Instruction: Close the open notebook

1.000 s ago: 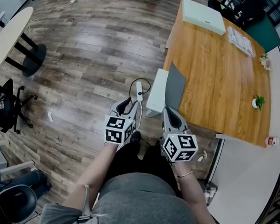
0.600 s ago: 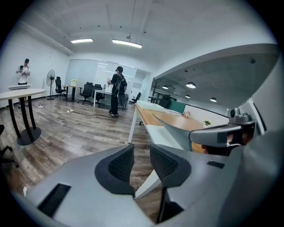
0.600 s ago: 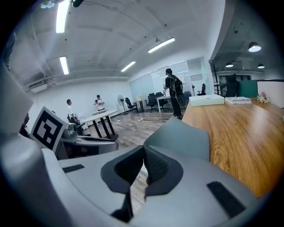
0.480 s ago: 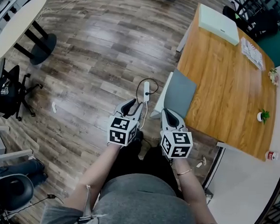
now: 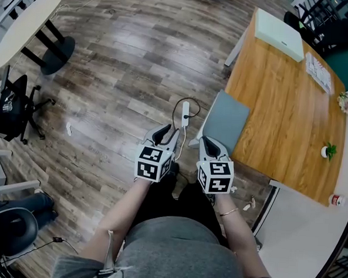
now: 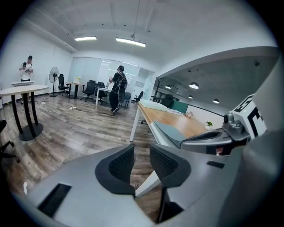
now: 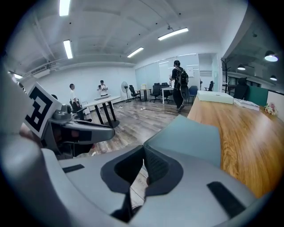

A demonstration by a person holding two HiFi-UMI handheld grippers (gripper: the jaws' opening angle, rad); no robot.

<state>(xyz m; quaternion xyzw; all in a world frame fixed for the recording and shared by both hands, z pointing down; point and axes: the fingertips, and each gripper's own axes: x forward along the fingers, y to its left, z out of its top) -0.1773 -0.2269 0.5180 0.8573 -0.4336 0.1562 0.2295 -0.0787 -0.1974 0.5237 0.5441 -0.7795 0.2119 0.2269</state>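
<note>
At the near left corner of the wooden table (image 5: 282,101), the notebook (image 5: 225,121) lies with its grey cover up. It looks flat or very nearly so, though whether the cover has fully settled cannot be told. Its long axis runs away from the person, along the table's left edge, and its near short edge sits right at the corner.

The right gripper (image 5: 210,145) is just short of that near edge, pointing forward and down toward it. Its jaws are pressed together with nothing caught in them. In the right gripper view the grey cover fills the space directly ahead and slightly right of the tips. The left gripper (image 5: 165,132) hangs beside it over the floor (image 5: 120,61), off the table's side, jaws slightly spread and empty.

The right one is clearly the nearer, so I judge any last press on the cover falls to it: forward and down onto the near part. Above the cover, and over the bare tabletop beyond it, there is free room. To the left is the drop to the floor, with a power strip (image 5: 185,114) and its cable below and the table's white leg (image 6: 146,184) under the corner.
</note>
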